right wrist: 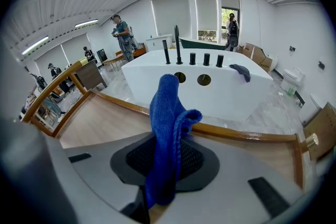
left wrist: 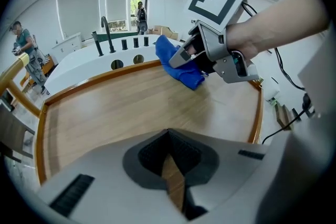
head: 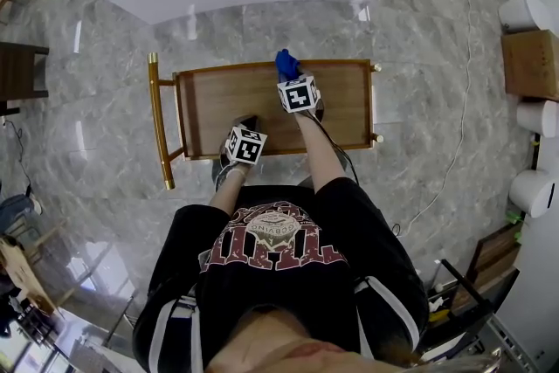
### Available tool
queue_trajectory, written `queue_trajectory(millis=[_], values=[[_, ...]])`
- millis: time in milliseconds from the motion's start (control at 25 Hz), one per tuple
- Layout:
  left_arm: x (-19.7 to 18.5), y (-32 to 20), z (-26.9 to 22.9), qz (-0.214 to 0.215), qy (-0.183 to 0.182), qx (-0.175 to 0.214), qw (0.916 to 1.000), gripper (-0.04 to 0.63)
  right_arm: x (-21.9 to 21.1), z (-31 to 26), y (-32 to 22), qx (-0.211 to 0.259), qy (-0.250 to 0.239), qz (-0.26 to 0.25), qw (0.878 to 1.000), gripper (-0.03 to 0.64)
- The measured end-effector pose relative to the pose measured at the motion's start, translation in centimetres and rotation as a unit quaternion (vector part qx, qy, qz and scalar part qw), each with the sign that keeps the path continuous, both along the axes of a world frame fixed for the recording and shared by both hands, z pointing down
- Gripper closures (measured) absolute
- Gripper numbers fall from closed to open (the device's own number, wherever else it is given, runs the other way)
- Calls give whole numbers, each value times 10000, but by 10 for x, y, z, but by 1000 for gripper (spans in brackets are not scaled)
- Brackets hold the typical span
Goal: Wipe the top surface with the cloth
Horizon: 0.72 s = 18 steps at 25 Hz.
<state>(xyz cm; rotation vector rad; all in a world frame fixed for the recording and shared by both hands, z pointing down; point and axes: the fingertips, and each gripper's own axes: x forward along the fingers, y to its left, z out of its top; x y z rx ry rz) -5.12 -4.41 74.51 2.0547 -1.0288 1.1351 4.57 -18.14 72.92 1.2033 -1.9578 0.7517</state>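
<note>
At the table's far rim, a little right of its middle, the blue cloth [head: 286,63] is clamped in the right tongs [head: 291,72]. The right gripper view shows both jaws closed on a bunched fold of it, with the free end sticking out past the tips. From the left gripper view, the cloth's lower fold seems to rest on the wood just inside the raised rim, though contact is hard to confirm. The left tongs [head: 244,125] sit at the table's near edge, left of its middle. Their jaws are together with nothing between them, only bare wood showing beneath.

The table [head: 218,100] is a wooden tray top on a gold-coloured frame, and nothing else lies on it. Its surface looks even all over: no damp streaks, dust or crumbs mark which parts have been covered, so progress cannot be read from the wood itself. Judging by the cloth's place alone, the wipe is under way at the far side. The broad stretch of top towards the table's near edge and left end probably still needs passes.
</note>
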Motion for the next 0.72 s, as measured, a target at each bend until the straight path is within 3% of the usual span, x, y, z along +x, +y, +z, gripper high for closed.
queue_trajectory(millis=[480, 720], values=[[4, -7, -2, 29, -88, 8, 10000, 549, 63, 4, -4, -82, 176, 474, 9987, 531], [4, -6, -2, 45, -112, 22, 9999, 549, 88, -1, -3, 8, 421, 342, 9985, 531]])
